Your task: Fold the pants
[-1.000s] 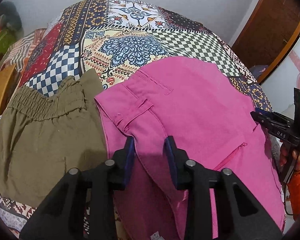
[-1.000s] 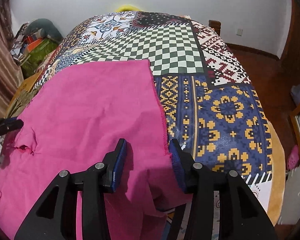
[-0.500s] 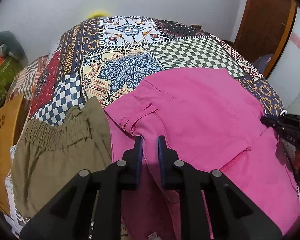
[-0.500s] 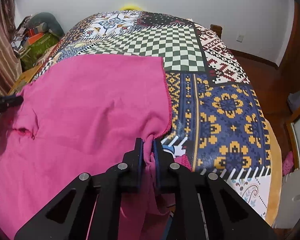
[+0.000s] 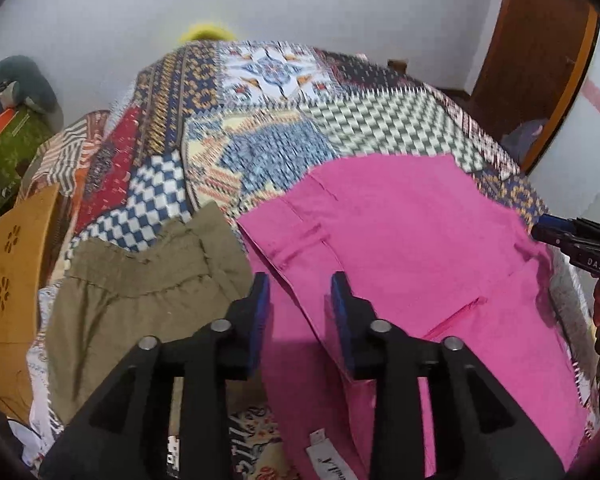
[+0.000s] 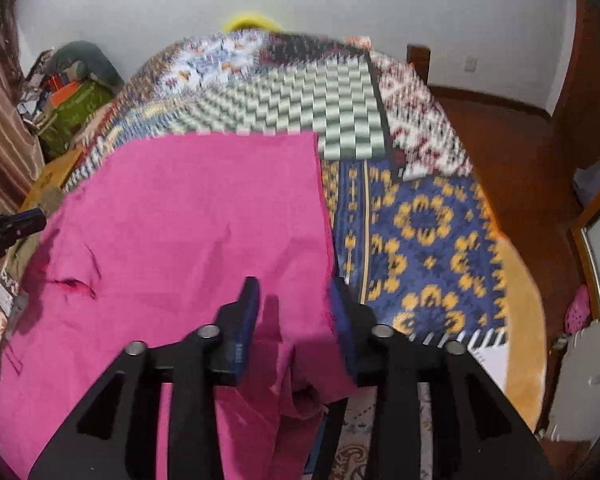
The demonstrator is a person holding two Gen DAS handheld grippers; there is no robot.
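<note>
Both claws, the left gripper and the right gripper, stood spread over the pink pants (olive pants alongside) on the patchwork bedspread.

We see both views lit evenly by soft indoor light, moderately bright, with no hard glare. Motion blur smears the patterned bedspread in the left wrist view, and in the right wrist view its checkered patch streaks most towards the far end. The pink pants look sharper, though their folds are soft. Each gripper casts a dim shadow just ahead of its fingers: left gripper, right gripper. Fisheye distortion bows the bed and bends the white wall; dark vignetting fills the corners of both pictures.
</note>
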